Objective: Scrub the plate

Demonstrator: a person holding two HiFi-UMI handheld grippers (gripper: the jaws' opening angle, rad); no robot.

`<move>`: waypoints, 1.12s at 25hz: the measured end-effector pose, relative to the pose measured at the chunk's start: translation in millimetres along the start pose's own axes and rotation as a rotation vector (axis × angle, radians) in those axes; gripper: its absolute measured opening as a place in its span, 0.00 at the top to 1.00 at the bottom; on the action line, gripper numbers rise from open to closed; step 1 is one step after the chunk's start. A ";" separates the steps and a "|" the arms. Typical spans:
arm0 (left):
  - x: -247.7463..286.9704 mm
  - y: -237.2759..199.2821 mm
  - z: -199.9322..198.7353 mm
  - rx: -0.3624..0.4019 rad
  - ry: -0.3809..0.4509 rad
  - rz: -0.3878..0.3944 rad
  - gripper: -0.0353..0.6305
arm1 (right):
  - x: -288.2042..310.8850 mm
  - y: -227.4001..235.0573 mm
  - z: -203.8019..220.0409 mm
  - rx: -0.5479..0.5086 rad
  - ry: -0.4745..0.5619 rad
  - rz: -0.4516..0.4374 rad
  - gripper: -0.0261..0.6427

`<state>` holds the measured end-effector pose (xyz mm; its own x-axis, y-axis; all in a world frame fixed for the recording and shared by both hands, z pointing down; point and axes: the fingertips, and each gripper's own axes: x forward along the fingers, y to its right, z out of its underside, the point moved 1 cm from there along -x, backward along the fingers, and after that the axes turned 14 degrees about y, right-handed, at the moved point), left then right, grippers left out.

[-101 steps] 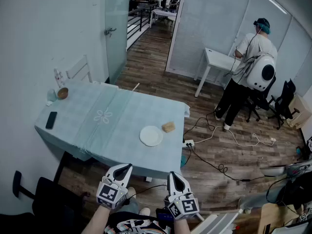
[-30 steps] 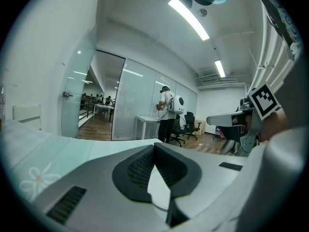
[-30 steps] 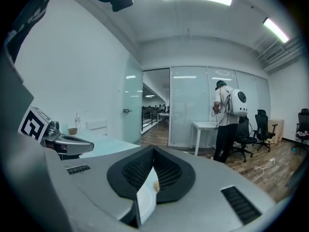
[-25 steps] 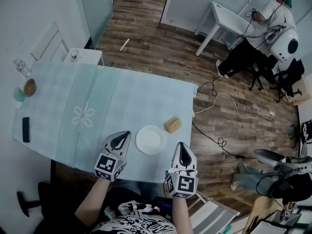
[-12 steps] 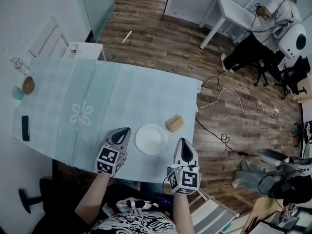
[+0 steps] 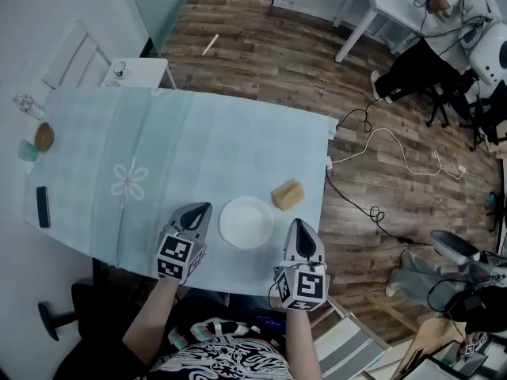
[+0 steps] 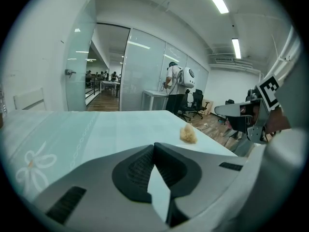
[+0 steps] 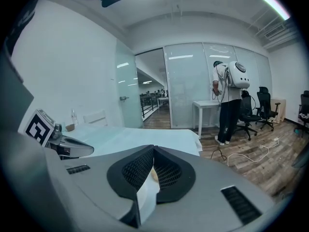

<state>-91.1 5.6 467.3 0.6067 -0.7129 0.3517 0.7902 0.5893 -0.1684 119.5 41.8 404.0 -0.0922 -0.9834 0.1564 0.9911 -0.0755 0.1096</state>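
Note:
A round white plate (image 6: 246,222) lies near the front edge of the table with the pale green cloth (image 6: 198,157). To its right rests a tan sponge (image 6: 287,193), also seen as a small yellowish lump, the sponge (image 7: 188,134), in the left gripper view. My left gripper (image 6: 203,208) hovers just left of the plate, jaws shut and empty. At the plate's right, over the table's front edge, my right gripper (image 6: 297,225) is shut with nothing in it. The plate is hidden behind the jaws in both gripper views.
A black phone (image 6: 42,207), a small bowl (image 6: 43,136) and a bottle (image 6: 28,104) sit at the table's far left. A white chair (image 6: 79,58) stands behind it. Cables (image 6: 388,165) trail over the wooden floor to the right, where a person (image 6: 444,38) stands at a white desk.
Both grippers have sunk towards the table and now flank the plate more closely. The head view has shifted, so the table sits a bit further right in it.

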 end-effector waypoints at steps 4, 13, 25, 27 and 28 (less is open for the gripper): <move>4.4 -1.7 4.5 -0.010 -0.013 0.009 0.92 | 2.2 -2.8 12.2 0.010 -0.022 -0.005 0.98; 10.7 4.5 32.0 -0.048 -0.115 0.040 0.91 | 6.5 0.5 33.9 0.060 -0.071 -0.005 0.97; 14.6 17.4 66.0 -0.152 -0.303 0.166 0.83 | 22.0 -1.2 52.3 0.105 -0.126 -0.003 0.94; 15.1 17.3 71.3 -0.151 -0.341 0.166 0.82 | 23.6 2.1 52.6 0.105 -0.130 0.001 0.93; 15.2 16.9 74.0 -0.163 -0.358 0.167 0.79 | 25.0 3.2 53.1 0.105 -0.135 0.002 0.92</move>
<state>-75.0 32.9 537.9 0.6815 -0.4188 0.6002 0.7046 0.5970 -0.3835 115.2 25.8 460.3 -0.1090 -0.9518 0.2868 0.9765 -0.0486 0.2100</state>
